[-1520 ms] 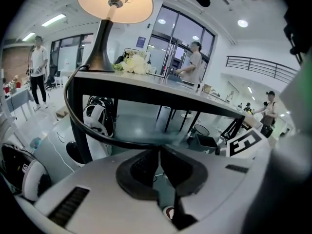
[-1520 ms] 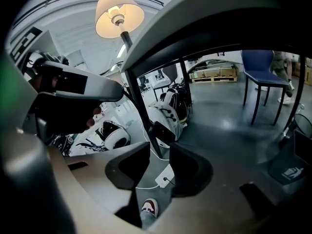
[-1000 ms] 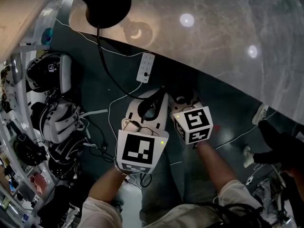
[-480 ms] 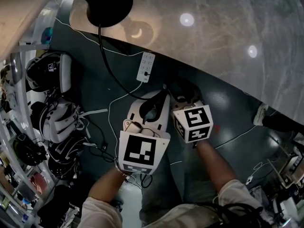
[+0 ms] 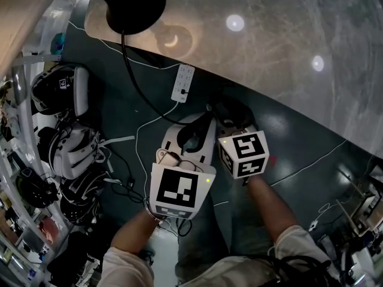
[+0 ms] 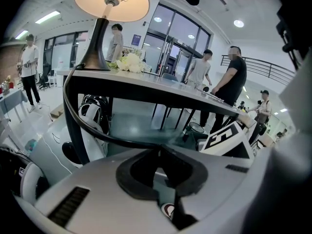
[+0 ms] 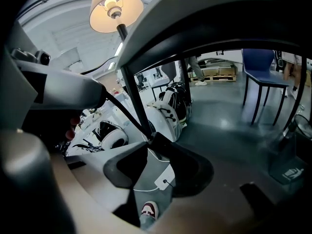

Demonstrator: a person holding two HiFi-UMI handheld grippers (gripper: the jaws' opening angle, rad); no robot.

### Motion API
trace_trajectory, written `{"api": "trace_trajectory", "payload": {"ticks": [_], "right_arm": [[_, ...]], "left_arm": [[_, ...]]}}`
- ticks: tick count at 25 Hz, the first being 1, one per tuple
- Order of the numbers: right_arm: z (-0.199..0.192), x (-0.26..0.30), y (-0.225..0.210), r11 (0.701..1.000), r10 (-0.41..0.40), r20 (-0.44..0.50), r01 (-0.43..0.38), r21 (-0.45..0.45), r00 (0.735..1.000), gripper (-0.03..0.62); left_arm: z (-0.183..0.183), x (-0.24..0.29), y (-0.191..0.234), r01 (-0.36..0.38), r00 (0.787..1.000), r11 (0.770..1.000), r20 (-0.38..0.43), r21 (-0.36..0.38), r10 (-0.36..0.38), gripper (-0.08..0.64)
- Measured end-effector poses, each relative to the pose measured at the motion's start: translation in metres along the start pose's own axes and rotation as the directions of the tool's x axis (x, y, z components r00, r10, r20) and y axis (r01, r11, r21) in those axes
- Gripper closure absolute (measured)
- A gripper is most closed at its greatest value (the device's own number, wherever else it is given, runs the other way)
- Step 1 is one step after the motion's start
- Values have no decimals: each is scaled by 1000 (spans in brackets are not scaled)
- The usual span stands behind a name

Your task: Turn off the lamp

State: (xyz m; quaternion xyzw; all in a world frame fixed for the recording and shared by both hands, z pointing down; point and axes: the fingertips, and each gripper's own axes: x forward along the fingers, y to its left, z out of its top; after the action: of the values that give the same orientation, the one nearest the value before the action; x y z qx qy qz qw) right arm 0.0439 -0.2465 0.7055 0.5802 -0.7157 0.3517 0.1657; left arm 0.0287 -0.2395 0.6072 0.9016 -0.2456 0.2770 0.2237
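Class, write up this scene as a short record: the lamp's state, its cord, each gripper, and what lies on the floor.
Lamp state: the lamp is lit, standing on the table
Cord: black cord runs from the lamp down to both grippers
Left hand: left gripper shut on the black cord
Right hand: right gripper open, jaws have just been closing slightly, black cord at their tips
Floor: white power strip

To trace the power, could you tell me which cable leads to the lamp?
The thick black cable, running down from the lamp; the other cables are thin and white.
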Motion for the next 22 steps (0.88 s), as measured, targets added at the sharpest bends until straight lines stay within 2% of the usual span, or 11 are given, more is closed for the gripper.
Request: {"api": "trace_trajectory", "payload": {"ticks": [14, 16, 22], "right_arm": [[-1, 1, -5, 1000, 1, 0, -1, 12, 1000, 466], [0, 0, -4, 1000, 1, 2, -1, 2, 1000, 501], [0, 0, -1, 1000, 8, 6, -8, 6, 1000, 505]], "left_arm": [[-3, 4, -1, 14, 1000, 1000, -11, -11, -14, 537], [-3, 5, -3, 20, 1000, 1000, -14, -12, -20, 537], [-2, 5, -2, 20, 1000, 1000, -7, -9, -20, 537]]}}
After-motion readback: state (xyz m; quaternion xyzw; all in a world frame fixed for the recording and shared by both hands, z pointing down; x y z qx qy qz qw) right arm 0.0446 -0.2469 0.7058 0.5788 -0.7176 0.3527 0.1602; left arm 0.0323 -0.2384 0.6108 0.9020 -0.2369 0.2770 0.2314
